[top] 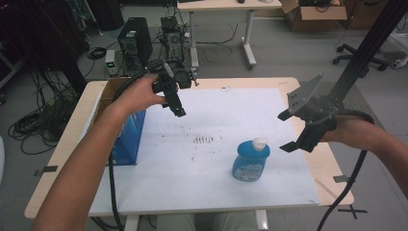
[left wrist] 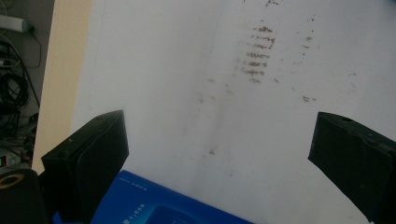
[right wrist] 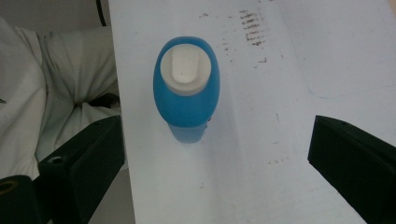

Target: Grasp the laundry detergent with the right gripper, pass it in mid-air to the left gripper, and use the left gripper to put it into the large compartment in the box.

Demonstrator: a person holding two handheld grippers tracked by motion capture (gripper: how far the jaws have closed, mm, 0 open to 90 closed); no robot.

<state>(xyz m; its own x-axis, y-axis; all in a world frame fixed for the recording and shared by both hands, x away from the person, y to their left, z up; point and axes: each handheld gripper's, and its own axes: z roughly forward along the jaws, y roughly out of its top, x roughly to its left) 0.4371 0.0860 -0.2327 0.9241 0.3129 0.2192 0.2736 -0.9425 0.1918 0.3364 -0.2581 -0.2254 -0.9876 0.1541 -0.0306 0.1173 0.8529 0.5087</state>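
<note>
A blue bottle (top: 250,162) with a white cap (top: 260,142) stands upright on the white sheet (top: 226,110), right of centre. My right gripper (top: 285,131) hovers just to the right of it, open and holding nothing. In the right gripper view I look down on the bottle (right wrist: 187,100) and its cap (right wrist: 184,67), with the gripper (right wrist: 217,123) spread wide around them and not touching. My left gripper (top: 177,107) is raised over the sheet's far left part, open and holding nothing (left wrist: 219,119). A blue box (top: 129,139) stands at the table's left edge, and its top (left wrist: 154,205) lies below the left jaws.
A brown cardboard box (top: 111,89) sits behind the blue box. Dark smudges (top: 203,139) mark the sheet's middle. A black frame post (top: 365,48) rises at the right. A computer tower (top: 134,41) and cables lie on the floor beyond the table.
</note>
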